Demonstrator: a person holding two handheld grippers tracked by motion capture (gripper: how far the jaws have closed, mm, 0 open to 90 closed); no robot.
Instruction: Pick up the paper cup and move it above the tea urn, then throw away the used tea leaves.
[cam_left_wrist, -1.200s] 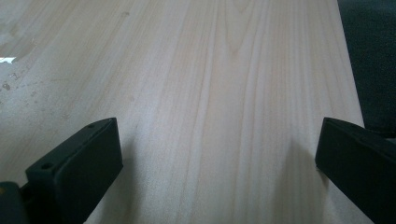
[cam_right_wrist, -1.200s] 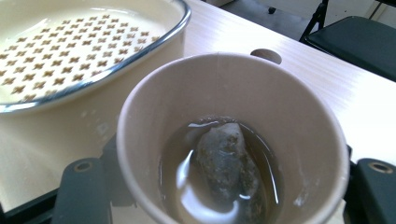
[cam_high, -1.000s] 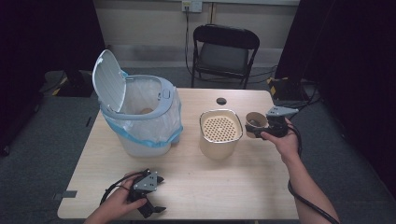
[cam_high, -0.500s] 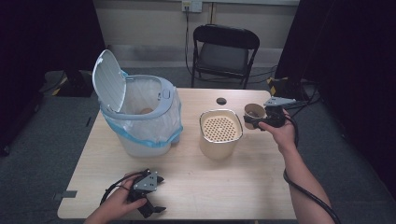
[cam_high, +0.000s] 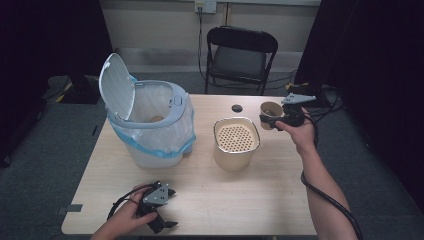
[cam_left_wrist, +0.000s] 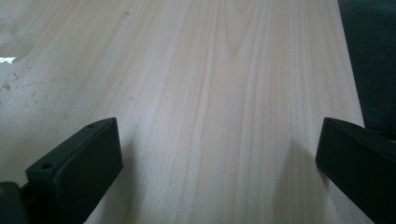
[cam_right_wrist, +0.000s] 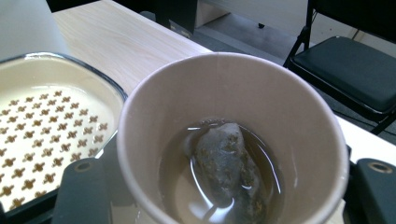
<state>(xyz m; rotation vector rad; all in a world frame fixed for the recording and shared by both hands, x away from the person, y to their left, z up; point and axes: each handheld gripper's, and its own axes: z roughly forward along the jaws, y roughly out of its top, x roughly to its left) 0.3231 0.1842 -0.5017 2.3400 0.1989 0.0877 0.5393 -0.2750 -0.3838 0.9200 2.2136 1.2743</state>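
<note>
My right gripper (cam_high: 270, 118) is shut on a brown paper cup (cam_high: 270, 114) and holds it in the air, just right of the cream strainer container (cam_high: 236, 142). In the right gripper view the paper cup (cam_right_wrist: 233, 140) sits between both jaws and holds some liquid with a wet tea bag (cam_right_wrist: 226, 168). The strainer's perforated top (cam_right_wrist: 51, 135) lies to its left. My left gripper (cam_high: 162, 212) rests near the table's front edge, open. Its jaws stand wide apart over bare wood (cam_left_wrist: 215, 93), nothing between them.
A white bin (cam_high: 150, 122) with a raised lid and a blue-edged liner stands at the table's left. A small black disc (cam_high: 237, 108) lies near the far edge. A black folding chair (cam_high: 241, 55) stands behind the table.
The right hand has carried the cup up and toward the far edge of the table, still beside the strainer. The left hand has stayed put.
</note>
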